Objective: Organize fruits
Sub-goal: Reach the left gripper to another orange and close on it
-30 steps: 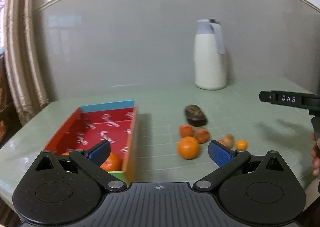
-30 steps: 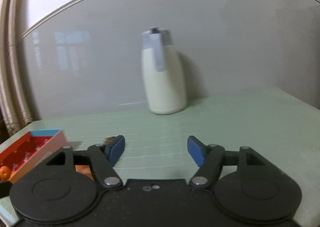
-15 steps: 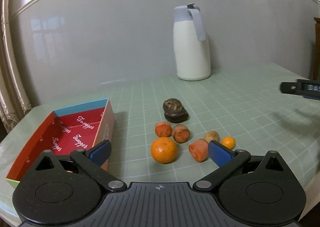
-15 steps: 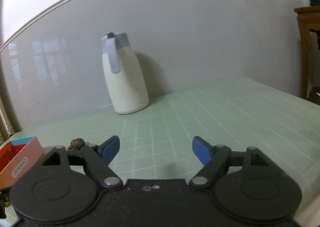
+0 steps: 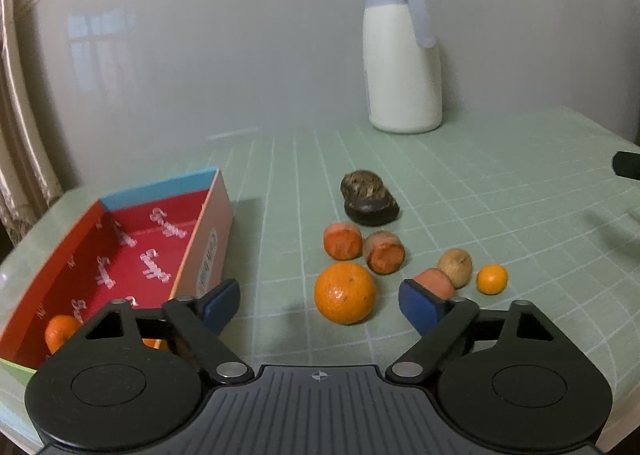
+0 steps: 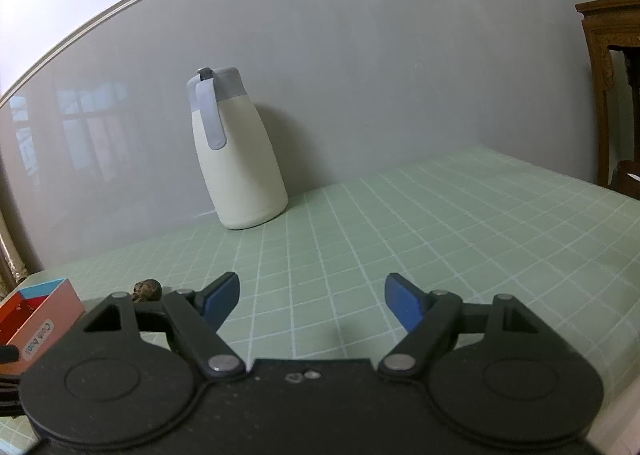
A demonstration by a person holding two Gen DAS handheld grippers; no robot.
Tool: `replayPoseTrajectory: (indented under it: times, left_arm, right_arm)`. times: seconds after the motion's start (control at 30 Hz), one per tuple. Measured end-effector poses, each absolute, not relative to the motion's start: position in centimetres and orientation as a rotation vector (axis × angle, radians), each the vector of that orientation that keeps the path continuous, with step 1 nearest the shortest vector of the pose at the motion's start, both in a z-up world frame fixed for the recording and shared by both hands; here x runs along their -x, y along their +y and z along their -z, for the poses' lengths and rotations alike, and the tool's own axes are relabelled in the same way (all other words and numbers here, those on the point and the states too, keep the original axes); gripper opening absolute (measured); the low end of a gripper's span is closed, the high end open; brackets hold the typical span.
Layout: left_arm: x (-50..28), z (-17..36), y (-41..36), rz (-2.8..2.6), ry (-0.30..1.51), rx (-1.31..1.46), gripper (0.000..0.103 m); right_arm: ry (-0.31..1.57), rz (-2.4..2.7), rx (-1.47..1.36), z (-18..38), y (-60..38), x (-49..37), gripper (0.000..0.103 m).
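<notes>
Orange fruit lies scattered on the pale green gridded table point(image 5: 500, 159), and the left gripper point(image 5: 318, 301) hangs above it with its blue-padded jaws spread wide and nothing between them. The large orange point(image 5: 345, 293) sits just ahead of the gap, a little right of its centre, nearer the right pad than the left. Behind it two reddish-orange cut pieces point(image 5: 342, 241) point(image 5: 385, 252) lie side by side and touching, and beyond them rests a dark brown wrinkled fruit point(image 5: 369, 197). A third reddish piece point(image 5: 434, 283) is partly hidden behind the right finger's tip, with a tan round fruit point(image 5: 456, 267) just beside it and a small kumquat-like orange point(image 5: 492, 279) a little further right. To the left of the gripper stands a red-lined cardboard box point(image 5: 208, 231) with a blue end wall; one orange fruit point(image 5: 60, 333) lies in its near corner, partly covered by the left finger linkage.

A white jug with a grey lid and handle point(image 5: 402, 63) stands at the back by the grey wall.

The right gripper point(image 6: 312, 301) is likewise wide open and empty, held over bare table well right of the fruit; in its view only the brown fruit point(image 6: 147, 290) and a corner of the box point(image 6: 44, 311) peek in at the far left, left of its left finger
</notes>
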State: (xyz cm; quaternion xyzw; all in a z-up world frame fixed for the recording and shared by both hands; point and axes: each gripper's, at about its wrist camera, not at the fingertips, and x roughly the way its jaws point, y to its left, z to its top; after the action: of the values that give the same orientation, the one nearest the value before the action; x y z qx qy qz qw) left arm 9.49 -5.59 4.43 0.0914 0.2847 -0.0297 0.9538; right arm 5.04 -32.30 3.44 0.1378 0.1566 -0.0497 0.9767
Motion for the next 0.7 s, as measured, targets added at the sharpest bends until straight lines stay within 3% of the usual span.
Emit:
replayPoseTrajectory:
  times: [0.53,0.57,0.63,0.7]
  left_arm:
    - [-12.6,-3.1,-6.3,0.073,0.651,-0.154,0.078]
    - [-12.7,-3.0,-6.4,0.073,0.656,-0.154,0.077]
    - [-12.9,-2.8,-6.4,0.074,0.662,-0.144,0.061]
    - [-13.2,-2.6,-6.5,0.077,0.683,-0.14,0.053]
  right_arm:
    - [0.324,0.101,-0.287,-3.3,-32.9,-5.0,0.08]
    - [0.324,0.102,-0.291,-3.3,-33.0,-5.0,0.08]
    - [0.325,0.104,-0.296,-3.3,-33.1,-5.0,0.08]
    - [0.326,0.101,-0.296,-3.2,-33.1,-5.2,0.08]
